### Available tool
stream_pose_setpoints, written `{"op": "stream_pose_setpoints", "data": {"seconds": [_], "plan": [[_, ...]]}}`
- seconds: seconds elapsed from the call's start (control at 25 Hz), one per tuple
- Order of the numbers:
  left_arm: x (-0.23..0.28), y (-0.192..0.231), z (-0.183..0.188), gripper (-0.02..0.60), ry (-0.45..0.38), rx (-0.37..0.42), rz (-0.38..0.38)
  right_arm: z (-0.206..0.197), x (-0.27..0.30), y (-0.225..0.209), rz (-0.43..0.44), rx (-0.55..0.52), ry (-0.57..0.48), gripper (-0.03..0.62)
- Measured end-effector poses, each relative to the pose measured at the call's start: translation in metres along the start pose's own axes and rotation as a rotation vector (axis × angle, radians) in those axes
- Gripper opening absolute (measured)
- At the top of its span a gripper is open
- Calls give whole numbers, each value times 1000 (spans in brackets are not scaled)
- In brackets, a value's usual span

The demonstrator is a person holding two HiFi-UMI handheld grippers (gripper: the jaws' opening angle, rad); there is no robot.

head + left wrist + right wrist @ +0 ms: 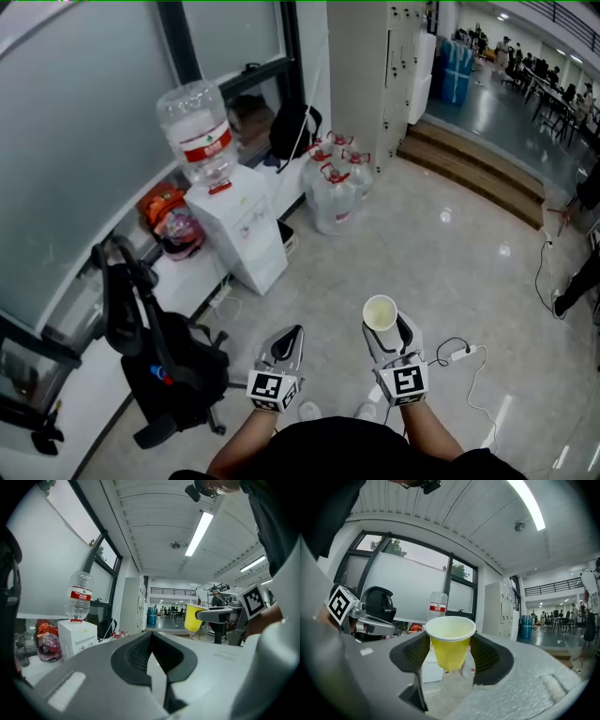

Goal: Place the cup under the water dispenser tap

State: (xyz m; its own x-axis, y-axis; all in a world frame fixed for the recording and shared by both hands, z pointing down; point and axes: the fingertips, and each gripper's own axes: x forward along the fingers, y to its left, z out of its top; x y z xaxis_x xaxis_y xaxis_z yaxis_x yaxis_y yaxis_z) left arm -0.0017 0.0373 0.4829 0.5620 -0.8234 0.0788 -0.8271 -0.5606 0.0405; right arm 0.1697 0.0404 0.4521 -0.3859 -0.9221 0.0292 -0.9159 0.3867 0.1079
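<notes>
A yellow paper cup [450,644] stands upright between the pads of my right gripper [450,652], which is shut on it. The head view shows the cup [380,313] in the right gripper [386,330], held level above the floor. The white water dispenser [240,234], with a clear bottle [197,131] on top, stands by the window wall, ahead and to the left, well apart from the cup. My left gripper [287,341] is beside the right one, shut and empty [150,638]. The left gripper view also shows the cup [193,617] and the dispenser [77,637].
A black office chair with a backpack [155,361] stands near left. Red and orange bags [171,221] lie left of the dispenser. Several large water jugs [333,187] and a black bag [292,127] are behind it. A power strip and cable [461,354] lie at the right; steps [478,173] rise beyond.
</notes>
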Motion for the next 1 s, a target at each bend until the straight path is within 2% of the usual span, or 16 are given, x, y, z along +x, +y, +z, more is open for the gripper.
{"op": "stream_pose_setpoints", "data": {"seconds": [0.36, 0.68, 1.0], "plan": [[-23, 40, -5, 17, -4, 10, 0, 23, 29, 35, -11, 15, -44, 272], [-17, 52, -12, 17, 16, -5, 8, 26, 61, 35, 4, -12, -56, 272], [21, 82, -20, 17, 57, -9, 68, 5, 113, 14, 57, 11, -20, 272]]}}
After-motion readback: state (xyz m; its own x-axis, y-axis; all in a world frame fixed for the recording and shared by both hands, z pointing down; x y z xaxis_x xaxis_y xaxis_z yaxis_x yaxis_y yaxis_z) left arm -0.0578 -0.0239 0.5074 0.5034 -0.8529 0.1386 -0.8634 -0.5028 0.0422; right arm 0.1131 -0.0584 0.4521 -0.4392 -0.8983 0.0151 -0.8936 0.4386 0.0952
